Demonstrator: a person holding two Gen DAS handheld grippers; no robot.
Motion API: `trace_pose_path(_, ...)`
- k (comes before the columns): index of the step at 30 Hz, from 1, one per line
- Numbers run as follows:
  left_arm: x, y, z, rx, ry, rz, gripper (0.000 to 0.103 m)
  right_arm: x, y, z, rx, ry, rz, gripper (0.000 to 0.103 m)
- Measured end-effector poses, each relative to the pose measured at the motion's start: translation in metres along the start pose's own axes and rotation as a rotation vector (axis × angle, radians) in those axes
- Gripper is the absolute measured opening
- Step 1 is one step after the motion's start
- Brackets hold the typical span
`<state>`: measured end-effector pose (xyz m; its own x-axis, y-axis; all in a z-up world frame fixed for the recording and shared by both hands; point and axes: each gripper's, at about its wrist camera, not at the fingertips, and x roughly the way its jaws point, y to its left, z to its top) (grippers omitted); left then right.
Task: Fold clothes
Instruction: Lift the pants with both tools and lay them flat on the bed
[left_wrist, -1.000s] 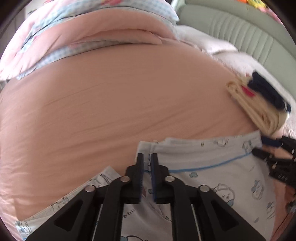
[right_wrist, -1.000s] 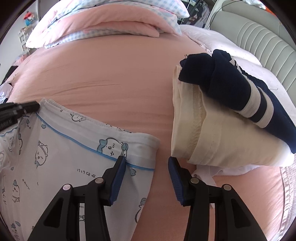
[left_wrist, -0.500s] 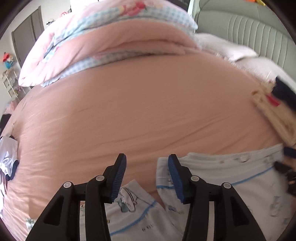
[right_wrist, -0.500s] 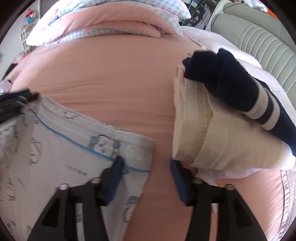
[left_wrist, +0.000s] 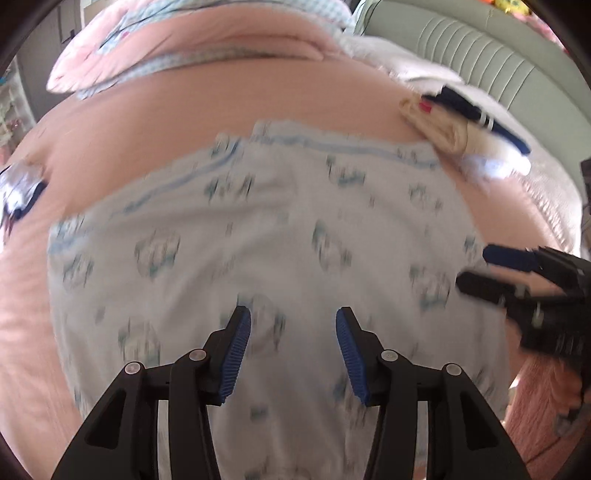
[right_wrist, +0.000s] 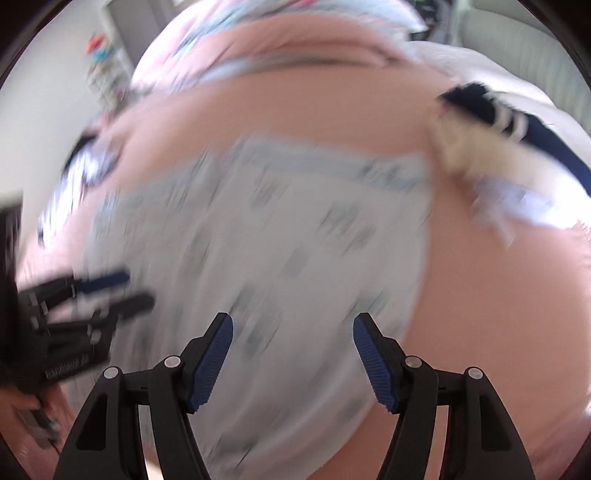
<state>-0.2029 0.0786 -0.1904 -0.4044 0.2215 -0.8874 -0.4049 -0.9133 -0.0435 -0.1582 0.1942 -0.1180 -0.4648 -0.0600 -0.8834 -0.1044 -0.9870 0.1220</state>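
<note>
A white garment with blue trim and a small cartoon print lies spread flat on the pink bed sheet; it also shows in the right wrist view. My left gripper is open and empty above its near part. My right gripper is open and empty above the garment's near right part; it also shows at the right edge of the left wrist view. The left gripper shows at the left edge of the right wrist view. Both views are motion blurred.
A stack of folded clothes, cream below and navy with white stripes on top, lies beyond the garment's far right corner. A pink and blue checked duvet is piled at the far side. A dark and white garment lies at the left. A green padded headboard stands at the right.
The left gripper let go of the garment's edge and opened. Both grippers pulled back towards me and up, so the whole spread garment is in view.
</note>
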Motion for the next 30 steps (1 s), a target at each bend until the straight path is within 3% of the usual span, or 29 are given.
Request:
trace_pose_path(4, -0.012, -0.001, -0.047, 0.017, 0.039, 0.045, 0.046, 0.001, 0.048, -0.044, -0.180, 0.008, -0.110, 0.067)
trace_pose_path(7, -0.025, 0.006, -0.073, 0.012, 0.066, 0.069, 0.051, -0.010, 0.020, -0.071, -0.226, 0.007, -0.152, 0.067)
trace_pose_path(11, -0.048, 0.020, -0.091, -0.037, 0.071, 0.090, 0.051, -0.035, -0.005, -0.080, -0.127, 0.025, -0.155, 0.070)
trace_pose_path(14, -0.061, 0.031, -0.095, -0.136, -0.018, 0.181, 0.051, -0.024, -0.003, -0.082, -0.087, -0.013, -0.163, 0.069)
trace_pose_path(16, -0.065, 0.038, -0.098, -0.216, -0.062, 0.145, 0.051, -0.030, 0.002, -0.084, -0.073, -0.069, -0.155, 0.069)
trace_pose_path(18, -0.062, 0.041, -0.107, -0.249, -0.042, 0.078, 0.051, -0.031, 0.009, -0.084, -0.054, -0.130, -0.139, 0.069)
trace_pose_path(20, -0.054, 0.036, -0.116, -0.217, -0.003, 0.114, 0.051, -0.022, 0.010, -0.083, -0.058, -0.095, -0.130, 0.069)
trace_pose_path(22, -0.057, 0.035, -0.120, -0.212, 0.010, 0.124, 0.051, 0.005, 0.003, -0.084, -0.088, 0.012, -0.175, 0.069)
trace_pose_path(25, -0.064, 0.039, -0.123, -0.247, 0.044, 0.120, 0.054, -0.009, -0.014, -0.095, -0.033, 0.011, -0.146, 0.069)
trace_pose_path(30, -0.076, 0.037, -0.126, -0.249, 0.013, 0.088, 0.055, -0.026, -0.031, -0.105, 0.047, 0.001, -0.106, 0.069)
